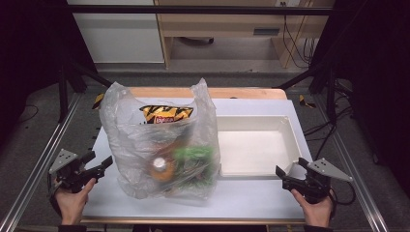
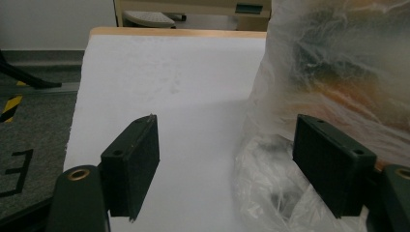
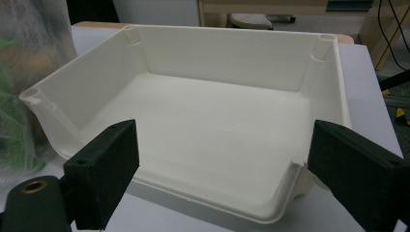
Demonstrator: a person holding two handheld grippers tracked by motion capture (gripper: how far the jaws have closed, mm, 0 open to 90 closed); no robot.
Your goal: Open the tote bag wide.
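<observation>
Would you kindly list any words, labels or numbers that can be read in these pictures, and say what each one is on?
Snack packet inside the clear plastic bag: red label with lettering, too blurred to read.
Floor left of the table, left gripper view: black painted mark shaped like "E", cut off at the edge.
White tray: no text.
Nothing else is readable.

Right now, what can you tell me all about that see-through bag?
The plastic bag is thin, clear and crinkly, with two handle loops sticking up. It stands upright on the white table, bulging with groceries: a yellow-and-black packet near the top, something orange and something green lower down. Its right side sits against the empty white tray. Neither tool touches it.
</observation>
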